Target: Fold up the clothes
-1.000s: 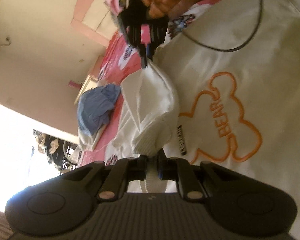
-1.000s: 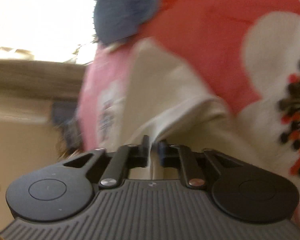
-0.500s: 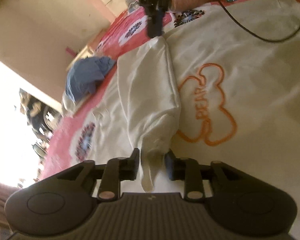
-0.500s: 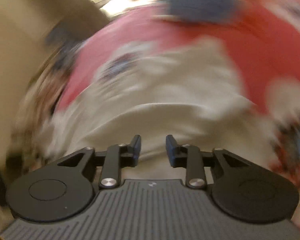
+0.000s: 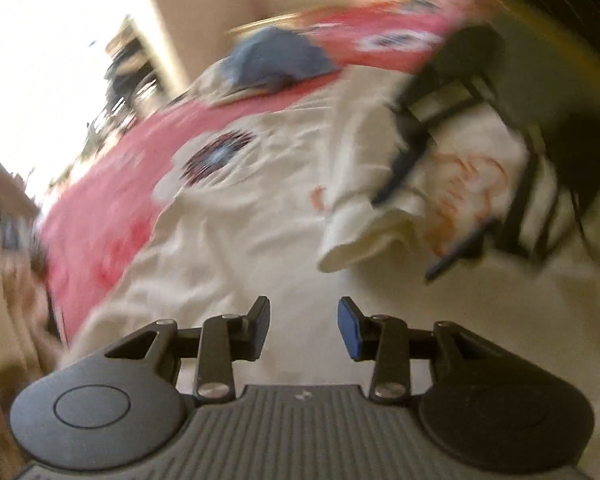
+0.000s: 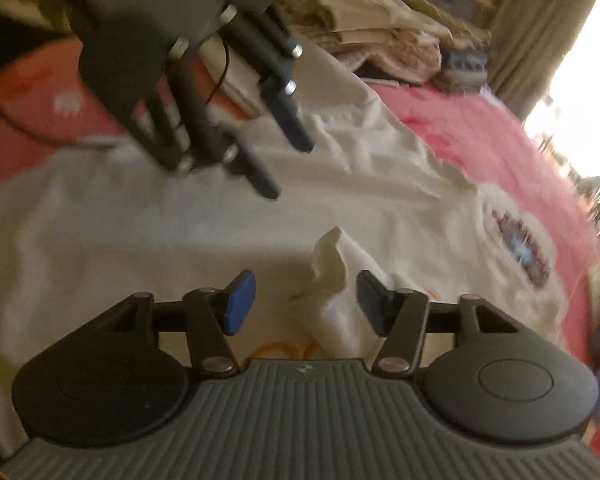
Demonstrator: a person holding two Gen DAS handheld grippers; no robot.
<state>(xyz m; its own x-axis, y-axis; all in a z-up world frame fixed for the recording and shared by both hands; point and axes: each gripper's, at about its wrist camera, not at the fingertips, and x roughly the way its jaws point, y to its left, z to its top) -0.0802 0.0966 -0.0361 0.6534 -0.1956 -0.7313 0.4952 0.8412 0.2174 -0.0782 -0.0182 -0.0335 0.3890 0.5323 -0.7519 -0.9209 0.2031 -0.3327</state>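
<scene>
both grippers' fingers just parted, empty, over crumpled white sweatshirt with ribbed cuff

Both tools point downward with their jaws just opened and gripping nothing, the left tool low and the right tool close beside it, their fingers angled toward each other.

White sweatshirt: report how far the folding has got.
Done: one sleeve lies folded in across the white sweatshirt, partly covering its orange print. In hand: nothing. The left claw and right claw have just been opening and grip no cloth; the sleeve cuff sits loose between the right claw's fingers. Left: the rest of the sweatshirt is spread over the pink floral bedspread, and the blue garment is unfolded.
</scene>
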